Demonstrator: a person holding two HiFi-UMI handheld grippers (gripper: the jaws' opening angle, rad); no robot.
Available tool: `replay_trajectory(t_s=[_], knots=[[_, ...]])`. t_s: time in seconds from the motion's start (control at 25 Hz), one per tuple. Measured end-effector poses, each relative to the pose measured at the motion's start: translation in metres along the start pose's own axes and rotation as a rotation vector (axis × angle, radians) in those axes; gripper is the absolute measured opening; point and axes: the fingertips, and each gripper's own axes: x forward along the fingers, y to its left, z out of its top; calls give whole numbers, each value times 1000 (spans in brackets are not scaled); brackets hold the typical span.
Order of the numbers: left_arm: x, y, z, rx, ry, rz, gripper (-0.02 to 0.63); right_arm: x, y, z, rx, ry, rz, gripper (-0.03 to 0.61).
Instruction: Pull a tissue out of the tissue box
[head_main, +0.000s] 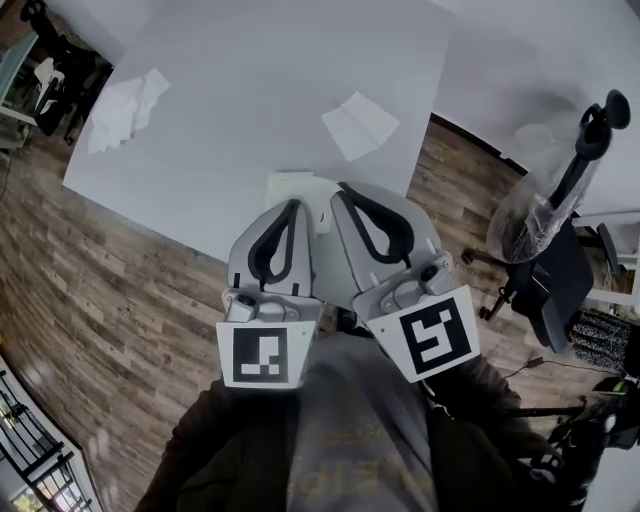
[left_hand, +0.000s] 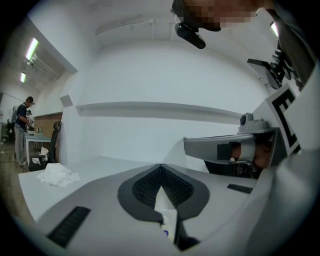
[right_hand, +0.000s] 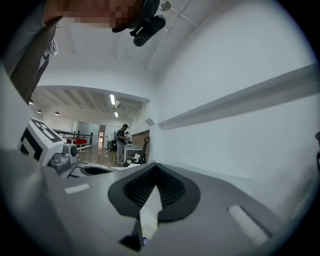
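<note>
A broad, smooth white table (head_main: 250, 110) is seen from above, set on a floor of grey-brown wood-grain planks (head_main: 120, 300). A black office chair (head_main: 560, 270) wrapped partly in clear plastic film stands off the table's right corner.

The left gripper (head_main: 293, 207) and the right gripper (head_main: 340, 192), both of matt grey moulded plastic with black ribbed pads, are held side by side over the table's near edge. In the left gripper view the jaws of the left gripper (left_hand: 160, 166) are closed, the pad tips pressed together, and nothing is gripped. The same is shown for the right gripper (right_hand: 155, 165) in its own view. In each, a pale sliver is seen through the narrow slit below the tips; what it is cannot be told.

A crumpled white tissue (head_main: 125, 108) lies near the table's left edge, and a flatter, creased white tissue (head_main: 360, 124) lies to the right.

The pale, rectangular tissue box (head_main: 290, 184) sits at the near edge, partly covered by the gripper tips.
</note>
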Motion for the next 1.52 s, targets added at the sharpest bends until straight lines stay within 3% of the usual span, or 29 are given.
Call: replay_trajectory(t_s=[0.24,0.44,1.52], knots=[[-25,-22,28,53,-39,1,-3,-29,3,36,18,-91,19,3],[-36,-27,51,71,-130,29,-3,-42,12,40,22,-123,29,3],[-17,-34,61,102,-145,38,-3,-47,-6,36,36,-134,30,2]])
